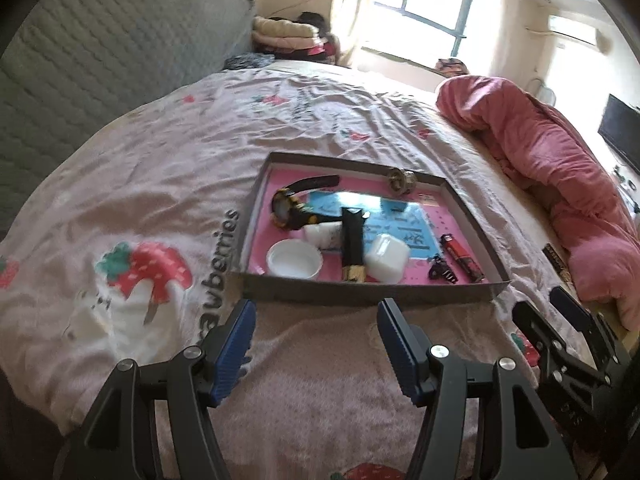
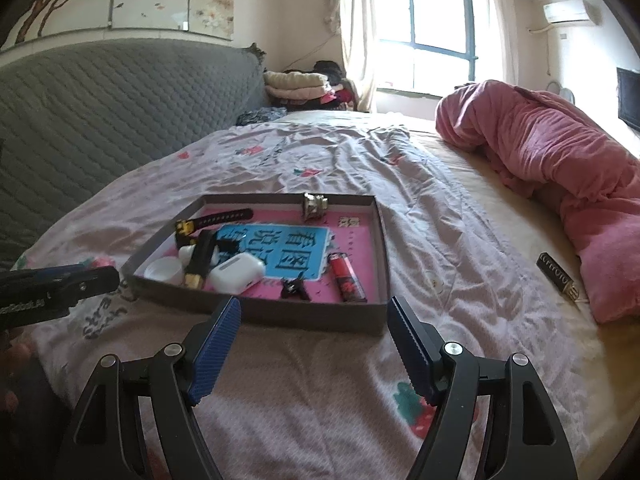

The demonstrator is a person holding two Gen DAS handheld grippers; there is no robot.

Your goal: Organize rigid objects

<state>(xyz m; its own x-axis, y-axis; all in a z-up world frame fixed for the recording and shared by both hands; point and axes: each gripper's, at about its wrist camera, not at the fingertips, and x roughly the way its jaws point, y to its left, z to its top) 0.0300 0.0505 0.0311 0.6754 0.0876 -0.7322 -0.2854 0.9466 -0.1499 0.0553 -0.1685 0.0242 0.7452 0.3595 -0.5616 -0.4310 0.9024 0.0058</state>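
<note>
A shallow grey cardboard tray with a pink printed floor [image 1: 372, 294] [image 2: 256, 310] lies on a pale bedsheet printed with strawberries [image 1: 160, 184] [image 2: 320, 152]. Inside the tray, a black and yellow wristwatch [image 1: 286, 206] [image 2: 208, 220] lies in the far left part, and a small silver metal fitting [image 1: 401, 179] [image 2: 315, 204] stands against the far wall. Toward the tray's near wall sit a white round plastic lid [image 1: 294, 258] [image 2: 163, 269], a black tube with a gold end [image 1: 353, 246] [image 2: 199, 260], a white rounded earbud case [image 1: 388, 256] [image 2: 237, 274], a small black clip [image 1: 441, 269] [image 2: 295, 289] and a red lighter [image 1: 462, 256] [image 2: 346, 278]. Well outside the tray, to its right beside a rumpled pink blanket [image 1: 560, 168] [image 2: 560, 168], lies a dark rectangular bar with pale lettering [image 2: 558, 278]. The left gripper [image 1: 316, 326] hovers just short of the tray's near wall, its blue-padded jaws spread wide with nothing between them. The right gripper [image 2: 314, 320] hangs likewise, jaws apart and empty.
</note>
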